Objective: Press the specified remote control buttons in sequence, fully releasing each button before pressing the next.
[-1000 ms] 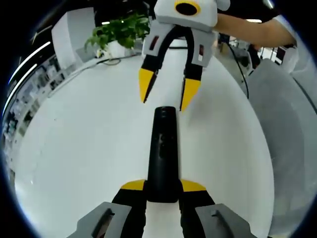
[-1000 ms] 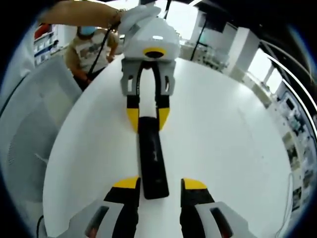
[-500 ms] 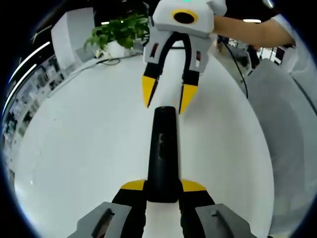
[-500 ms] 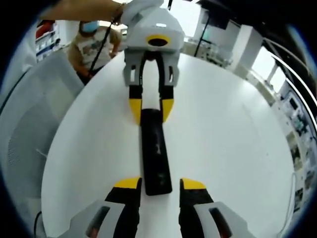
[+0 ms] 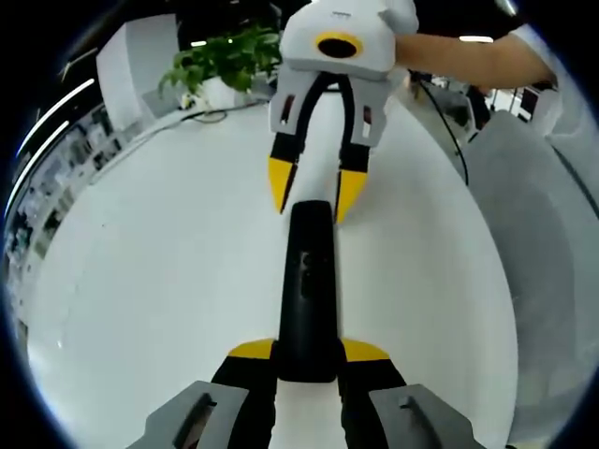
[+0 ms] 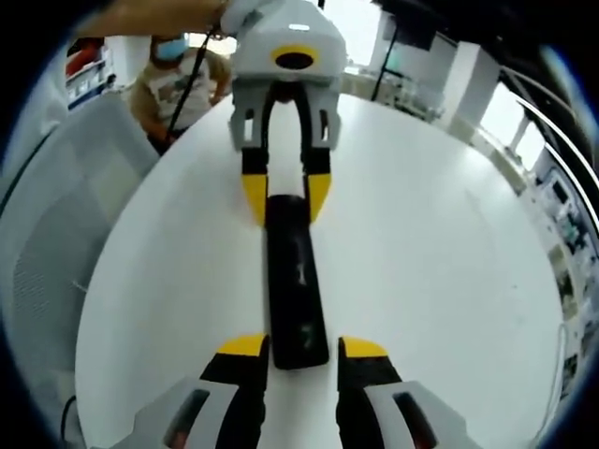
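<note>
Since a second ago the right gripper (image 5: 312, 190) has closed in on the remote (image 5: 307, 290), its spread yellow tips now flanking the remote's far end. The left gripper (image 5: 307, 354) pinches the near end. The remote lies flat on the white table (image 5: 150, 281), lengthwise between both grippers

A glossy black plastic finish is seen on the remote control (image 5: 306, 290), lying on a smooth, matt white bench (image 5: 159, 271) (faintly sheened); yellow plastic-looking tips are borne by the right claw (image 5: 312, 187), at twelve o'clock.
</note>
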Available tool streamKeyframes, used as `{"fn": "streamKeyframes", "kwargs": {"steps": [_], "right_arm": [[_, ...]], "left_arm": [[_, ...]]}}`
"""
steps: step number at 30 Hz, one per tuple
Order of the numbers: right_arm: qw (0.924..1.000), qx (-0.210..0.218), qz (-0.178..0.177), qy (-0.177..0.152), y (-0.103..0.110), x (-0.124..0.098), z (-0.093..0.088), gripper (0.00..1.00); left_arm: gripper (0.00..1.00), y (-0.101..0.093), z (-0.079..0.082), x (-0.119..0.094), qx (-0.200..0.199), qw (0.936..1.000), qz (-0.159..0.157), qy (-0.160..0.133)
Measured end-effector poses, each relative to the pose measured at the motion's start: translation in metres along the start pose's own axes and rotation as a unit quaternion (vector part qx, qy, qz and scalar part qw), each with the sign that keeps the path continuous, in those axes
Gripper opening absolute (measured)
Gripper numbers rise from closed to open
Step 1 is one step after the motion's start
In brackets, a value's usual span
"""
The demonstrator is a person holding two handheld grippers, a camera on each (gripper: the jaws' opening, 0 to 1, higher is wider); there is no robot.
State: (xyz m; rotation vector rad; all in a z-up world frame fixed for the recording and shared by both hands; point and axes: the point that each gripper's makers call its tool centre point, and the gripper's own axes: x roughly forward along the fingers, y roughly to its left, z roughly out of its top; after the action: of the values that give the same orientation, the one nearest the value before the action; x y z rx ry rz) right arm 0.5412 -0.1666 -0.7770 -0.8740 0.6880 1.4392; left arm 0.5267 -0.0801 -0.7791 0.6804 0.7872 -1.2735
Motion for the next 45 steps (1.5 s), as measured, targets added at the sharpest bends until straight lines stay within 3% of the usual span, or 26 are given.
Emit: {"fn": "streamKeyframes", "kwargs": {"steps": [19,35,45], "right_arm": [[0.9998,0.001,0.021,0.003,0.0037,0.0057,-0.0009,0.21],[0.9997,0.003,0.023,0.009,0.0042,0.0056,-0.0011,0.19],[0.9998,0.014,0.014,0.001,0.0045,0.0052,-0.0011,0.19]], "left_arm": [[0.24,-0.0003,-0.0003,0.0,0.0,1.0,0.0,-0.003],[0.24,-0.0008,-0.0002,0.0002,0.004,1.0,0.0,0.009],[0.23,-0.001,-0.0001,-0.0002,-0.002,1.0,0.0,-0.001]]}}
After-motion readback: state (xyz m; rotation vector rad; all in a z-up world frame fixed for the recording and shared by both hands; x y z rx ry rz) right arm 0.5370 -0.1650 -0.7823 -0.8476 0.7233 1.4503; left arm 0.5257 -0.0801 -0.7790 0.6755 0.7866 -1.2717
